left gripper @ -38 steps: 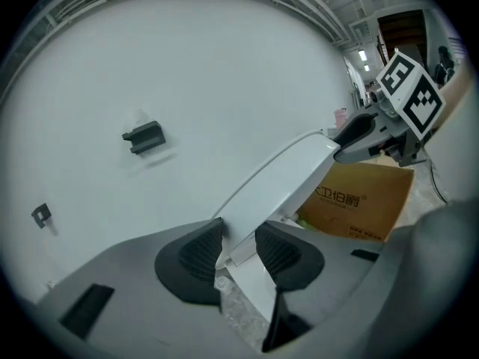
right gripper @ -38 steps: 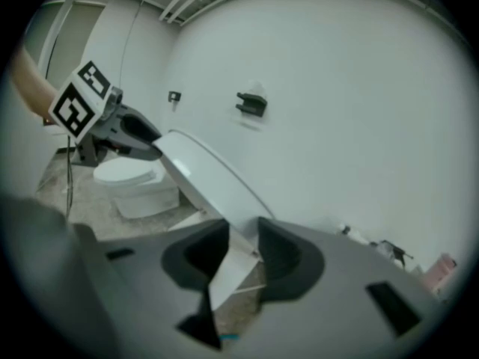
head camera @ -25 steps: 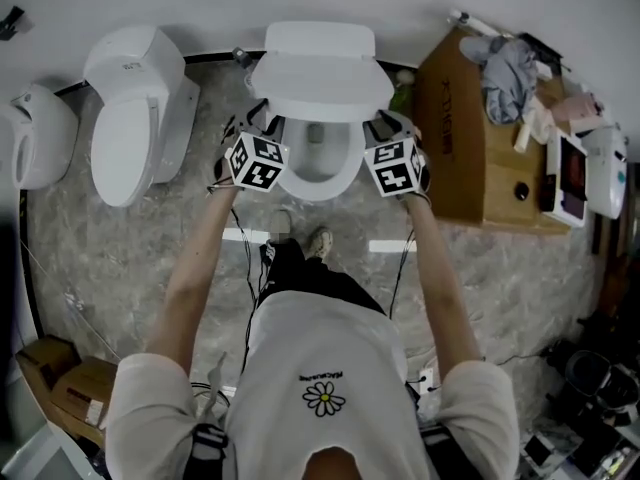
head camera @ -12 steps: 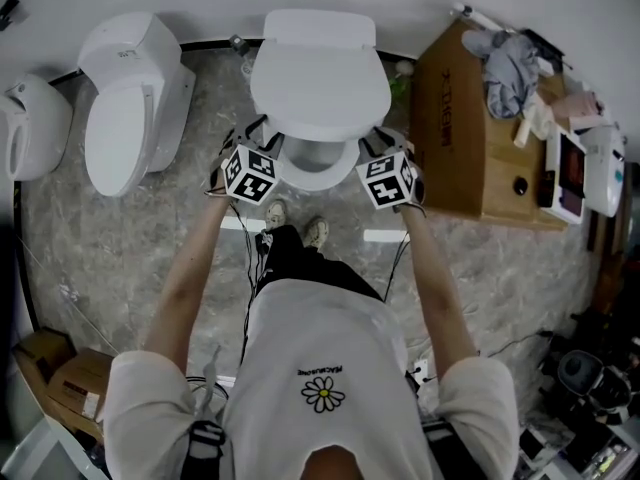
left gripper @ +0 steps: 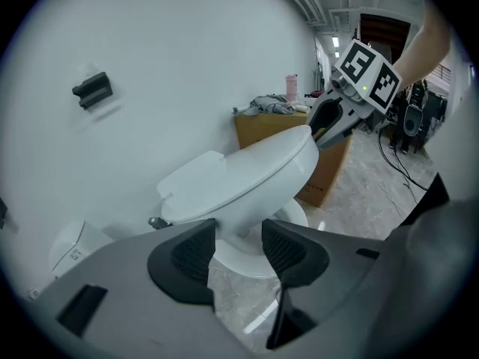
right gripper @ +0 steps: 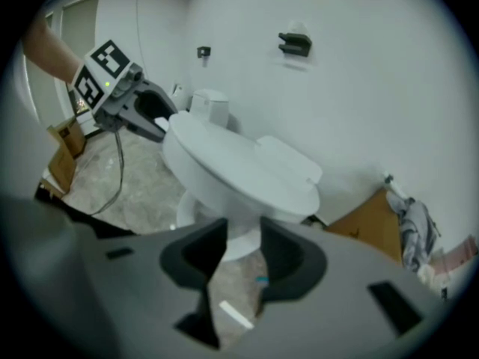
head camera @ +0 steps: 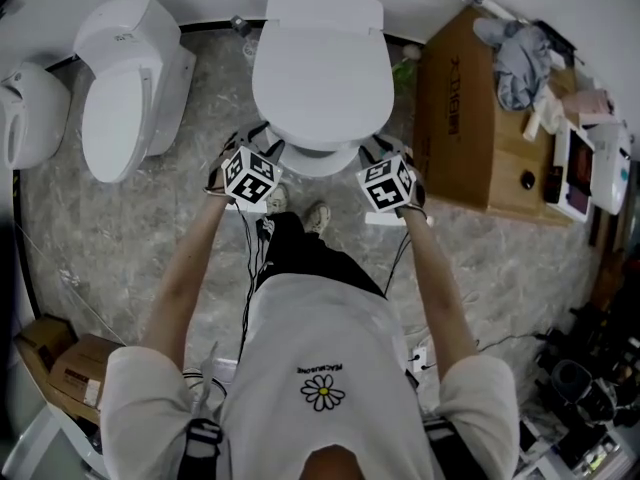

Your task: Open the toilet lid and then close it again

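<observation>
The white toilet lid (head camera: 320,73) lies flat and closed on the bowl; it also shows in the left gripper view (left gripper: 239,174) and the right gripper view (right gripper: 239,163). My left gripper (head camera: 258,140) is at the left of the lid's front rim and my right gripper (head camera: 380,150) at the right. The left gripper (left gripper: 238,245) is open, its jaws have just been opening, and nothing is between its pads. The right gripper (right gripper: 241,249) is open too, with only the bowl and floor showing through the gap.
A second white toilet (head camera: 130,78) stands to the left, with another white fixture (head camera: 30,113) beyond it. A tall cardboard box (head camera: 465,118) with clothes (head camera: 515,53) on top stands close to the right. Small boxes (head camera: 70,368) and cables lie on the marble floor.
The lid has swung down from half raised to fully closed. Both grippers have sunk with it and come back toward the person, to the bowl's front.
</observation>
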Tool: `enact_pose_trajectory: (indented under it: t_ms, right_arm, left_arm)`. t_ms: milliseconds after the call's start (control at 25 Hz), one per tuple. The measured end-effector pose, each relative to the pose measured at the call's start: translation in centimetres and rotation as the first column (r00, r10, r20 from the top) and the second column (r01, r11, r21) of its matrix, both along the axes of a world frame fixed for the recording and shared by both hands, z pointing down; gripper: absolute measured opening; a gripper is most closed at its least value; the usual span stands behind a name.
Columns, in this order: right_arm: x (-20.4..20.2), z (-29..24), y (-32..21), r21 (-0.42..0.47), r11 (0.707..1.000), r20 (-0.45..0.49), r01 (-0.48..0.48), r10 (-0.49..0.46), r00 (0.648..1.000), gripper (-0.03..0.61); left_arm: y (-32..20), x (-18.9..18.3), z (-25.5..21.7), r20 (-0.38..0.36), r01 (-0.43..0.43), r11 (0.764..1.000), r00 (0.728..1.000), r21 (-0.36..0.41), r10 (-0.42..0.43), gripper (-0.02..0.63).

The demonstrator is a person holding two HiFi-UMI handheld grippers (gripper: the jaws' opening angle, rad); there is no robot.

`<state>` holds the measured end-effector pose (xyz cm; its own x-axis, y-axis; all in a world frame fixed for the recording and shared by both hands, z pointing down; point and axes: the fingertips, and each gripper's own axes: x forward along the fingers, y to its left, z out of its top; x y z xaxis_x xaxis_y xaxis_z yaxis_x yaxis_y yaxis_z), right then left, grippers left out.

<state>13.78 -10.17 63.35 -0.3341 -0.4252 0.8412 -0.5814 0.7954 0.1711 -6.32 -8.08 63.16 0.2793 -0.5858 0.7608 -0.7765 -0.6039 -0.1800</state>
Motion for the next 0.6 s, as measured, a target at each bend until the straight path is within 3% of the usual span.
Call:
enact_pose_trajectory:
  t_ms: [600]
  right_arm:
    - [0.3,7.0,3.6,-0.153,0.988,0.014,0.0,0.003,1.0,0.14]
  left_arm:
    - [4.2,0.3,7.0,-0.007,-0.013,0.984,1.0,-0.176,0.012,0.215]
